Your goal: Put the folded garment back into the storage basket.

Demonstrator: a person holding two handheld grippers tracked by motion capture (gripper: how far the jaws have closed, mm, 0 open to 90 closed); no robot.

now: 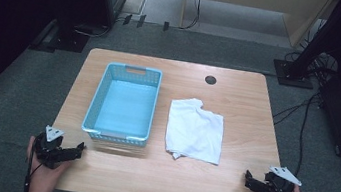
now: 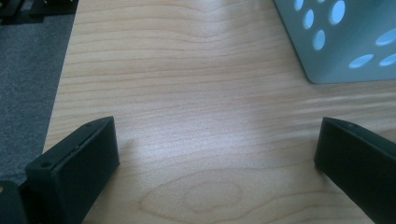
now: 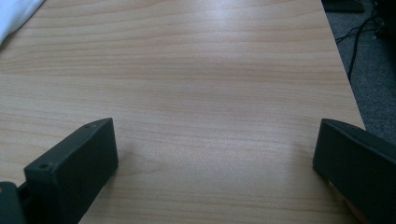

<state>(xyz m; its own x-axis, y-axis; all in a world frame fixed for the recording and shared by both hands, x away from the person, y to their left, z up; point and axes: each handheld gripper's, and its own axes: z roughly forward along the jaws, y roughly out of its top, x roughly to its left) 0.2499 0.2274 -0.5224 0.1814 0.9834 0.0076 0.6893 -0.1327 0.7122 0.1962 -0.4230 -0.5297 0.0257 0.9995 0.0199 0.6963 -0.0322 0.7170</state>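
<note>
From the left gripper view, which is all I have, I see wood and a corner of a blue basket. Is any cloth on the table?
Observer: Yes, a white cloth lies crumpled just right of the basket, apart from it.
Operator: Is something inside the basket?
Observer: No, its floor is bare.
Operator: Where is the right hand-held gripper?
Observer: The right hand-held gripper is at the table's near right corner, jaws wide open, holding nothing.

Lit evenly from overhead, moderately bright on table [image 1: 157, 175] | dark at upper left and right corners | soft glare on wood in both gripper views | faint shadow beside basket [image 1: 125, 100] | jaws nearby slightly soft, high view low-resolution.
</note>
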